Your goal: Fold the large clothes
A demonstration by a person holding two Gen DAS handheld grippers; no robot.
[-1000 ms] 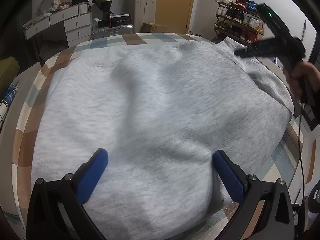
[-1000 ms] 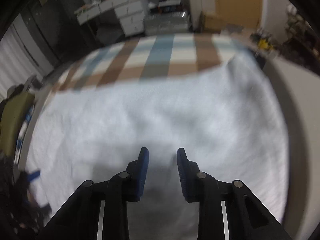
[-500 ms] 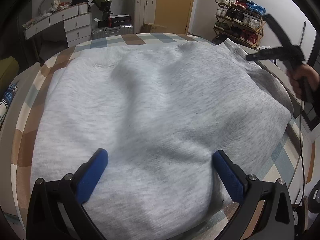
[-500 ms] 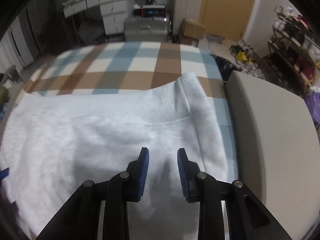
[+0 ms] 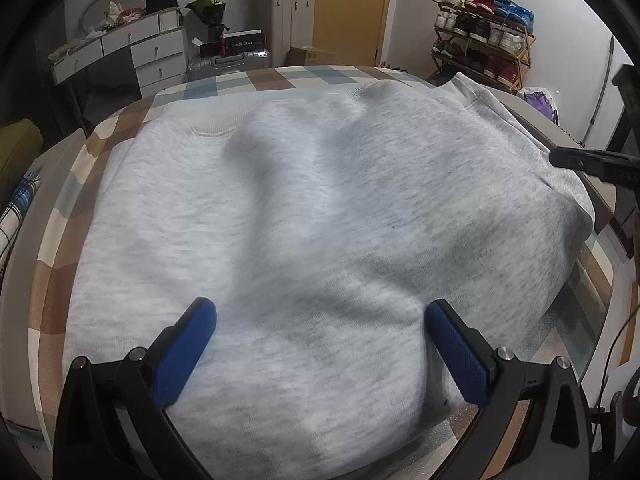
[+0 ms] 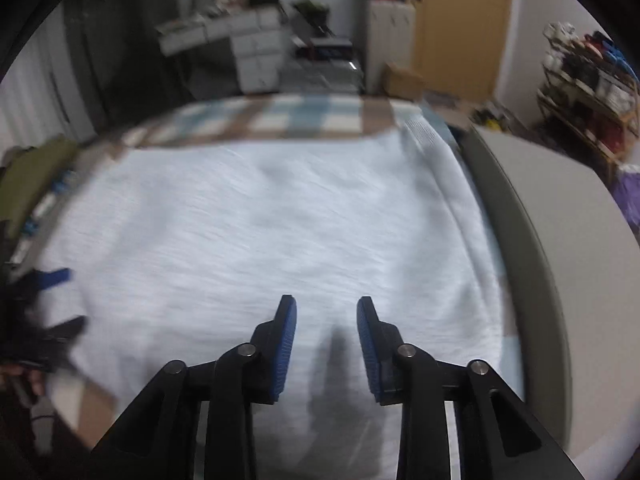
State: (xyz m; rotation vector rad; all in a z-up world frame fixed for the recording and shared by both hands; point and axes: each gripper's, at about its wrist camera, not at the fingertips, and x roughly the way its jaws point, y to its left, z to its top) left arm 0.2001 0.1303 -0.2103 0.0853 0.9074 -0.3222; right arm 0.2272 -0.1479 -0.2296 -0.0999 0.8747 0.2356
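- While the grey sweatshirt (image 5: 320,208) lies spread across the checked bedcover (image 5: 272,78), it covers most of that cover and leaves only a band of checks bare along the far edge and the sides.
- The sweatshirt is rumpled, with a soft ridge running through its middle and a ribbed hem (image 6: 420,128) at its far right corner.
- The left gripper (image 5: 320,336) sits low over the near edge of the sweatshirt with its blue pads spread wide; cloth bulges up between them, though nothing is pinched.
- The right gripper (image 6: 326,340) hovers above the right part of the sweatshirt, its pads parted by a narrow gap with nothing between them, and its shadow falls on the cloth just below.
- The right wrist view is blurred, so fine detail of the cloth there cannot be made out.
- From the left wrist view, the right gripper (image 5: 592,162) shows as a dark shape at the sweatshirt's right edge.
- Just right of the sweatshirt runs a plain grey padded edge (image 6: 560,240).
- Beyond the sweatshirt's far edge stand a white set of drawers (image 5: 132,52), a silver suitcase (image 5: 228,62) and a yellow door (image 5: 352,8).
- Far right of the sweatshirt, a shoe rack (image 5: 480,36) holds several pairs.
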